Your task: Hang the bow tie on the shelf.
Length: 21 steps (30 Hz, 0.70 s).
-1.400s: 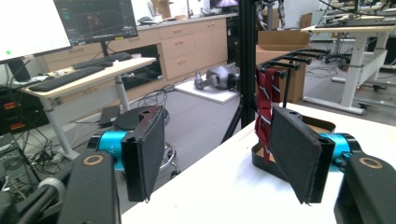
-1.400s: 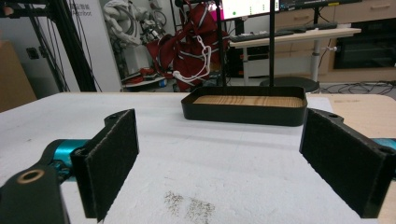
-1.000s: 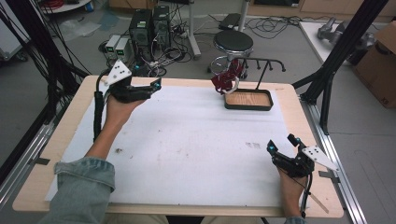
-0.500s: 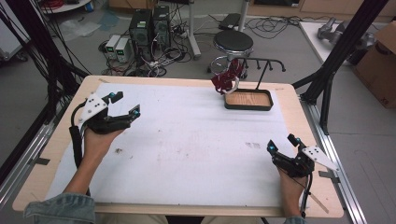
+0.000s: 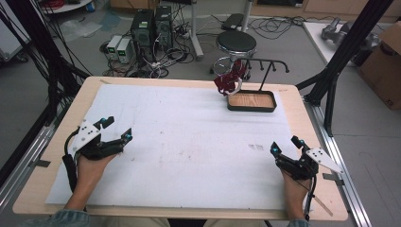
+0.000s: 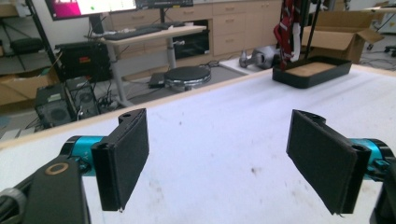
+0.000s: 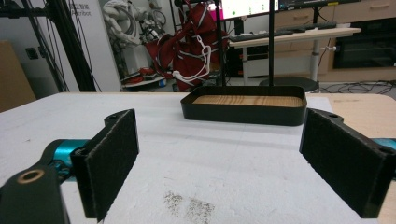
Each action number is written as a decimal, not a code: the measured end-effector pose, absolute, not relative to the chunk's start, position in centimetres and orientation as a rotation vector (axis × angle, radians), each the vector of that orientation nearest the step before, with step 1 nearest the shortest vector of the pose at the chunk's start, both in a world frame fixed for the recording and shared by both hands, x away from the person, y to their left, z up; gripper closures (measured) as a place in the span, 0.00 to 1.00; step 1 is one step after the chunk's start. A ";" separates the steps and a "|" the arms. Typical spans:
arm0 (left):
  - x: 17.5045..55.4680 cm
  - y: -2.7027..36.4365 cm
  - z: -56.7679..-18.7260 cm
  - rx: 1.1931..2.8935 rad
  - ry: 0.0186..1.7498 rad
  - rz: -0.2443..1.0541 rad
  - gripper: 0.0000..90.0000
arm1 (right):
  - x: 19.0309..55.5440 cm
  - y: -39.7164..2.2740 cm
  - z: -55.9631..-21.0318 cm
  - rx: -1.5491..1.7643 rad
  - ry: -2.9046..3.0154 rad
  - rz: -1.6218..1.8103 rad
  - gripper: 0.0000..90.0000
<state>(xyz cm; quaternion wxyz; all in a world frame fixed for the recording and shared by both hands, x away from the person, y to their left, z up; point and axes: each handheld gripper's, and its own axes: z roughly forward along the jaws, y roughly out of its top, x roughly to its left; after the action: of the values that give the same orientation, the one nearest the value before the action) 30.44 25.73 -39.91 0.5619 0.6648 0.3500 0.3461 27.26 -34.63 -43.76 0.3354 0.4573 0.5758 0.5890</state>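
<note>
Jaws gape empty on your left gripper (image 5: pixel 117 128) and right gripper (image 5: pixel 285 145); the right gripper view reveals white cord (image 7: pixel 198 60) on the dark red cloth bundle (image 5: pixel 228 80).

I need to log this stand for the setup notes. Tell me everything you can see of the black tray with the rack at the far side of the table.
The tray is shallow, oblong and black-walled with rounded corners and a light wood-grain floor. It sits flat on the white sheet near the table's far right edge. Thin black posts rise from it to a bar with hooks. A dark red bag with white cord hangs at its left end. Neither hand-held gripper touches it.
</note>
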 end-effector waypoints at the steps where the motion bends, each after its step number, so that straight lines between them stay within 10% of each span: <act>1: 30.1 25.8 -40.2 1.565 0.828 0.819 0.24 | 27.3 -34.6 -43.8 1.193 1.502 1.536 0.12; 21: 27.9 26.3 -43.5 1.589 0.899 0.844 0.23 | 27.3 -34.6 -43.8 1.187 1.504 1.533 0.12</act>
<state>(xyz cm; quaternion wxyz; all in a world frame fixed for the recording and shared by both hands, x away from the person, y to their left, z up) 27.88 26.29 -43.54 0.5354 0.6672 0.3775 0.3544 27.28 -34.58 -43.77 0.3371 0.4556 0.5771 0.5881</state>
